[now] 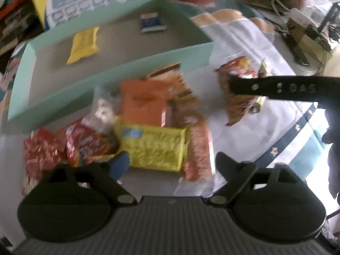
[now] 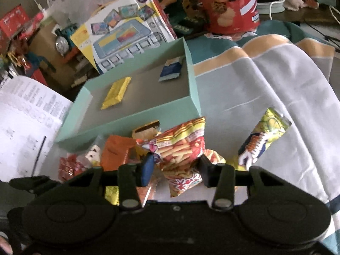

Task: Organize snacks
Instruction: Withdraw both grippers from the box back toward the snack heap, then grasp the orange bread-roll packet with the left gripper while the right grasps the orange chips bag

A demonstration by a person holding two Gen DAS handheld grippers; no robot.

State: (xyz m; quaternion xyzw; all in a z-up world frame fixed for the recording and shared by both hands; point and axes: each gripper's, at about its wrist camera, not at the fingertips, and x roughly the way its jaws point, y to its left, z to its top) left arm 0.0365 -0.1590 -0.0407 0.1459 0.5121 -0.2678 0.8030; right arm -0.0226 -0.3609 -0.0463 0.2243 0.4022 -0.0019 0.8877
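Right gripper (image 2: 174, 166) clamps crinkly foil snack bag (image 2: 182, 148); left gripper (image 1: 172, 163) unclenched, seemingly above flat yellow packet (image 1: 155, 146).

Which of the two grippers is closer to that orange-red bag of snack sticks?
Right. The right gripper is shut on the snack-stick bag, pads pinching its sides. The left gripper stands open off to the side, over the yellow packet in the pile.

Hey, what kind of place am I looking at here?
Probably a cluttered room at home: a table under a patterned cloth, a toy train among boxes behind, and snack packets piled before a green tray.
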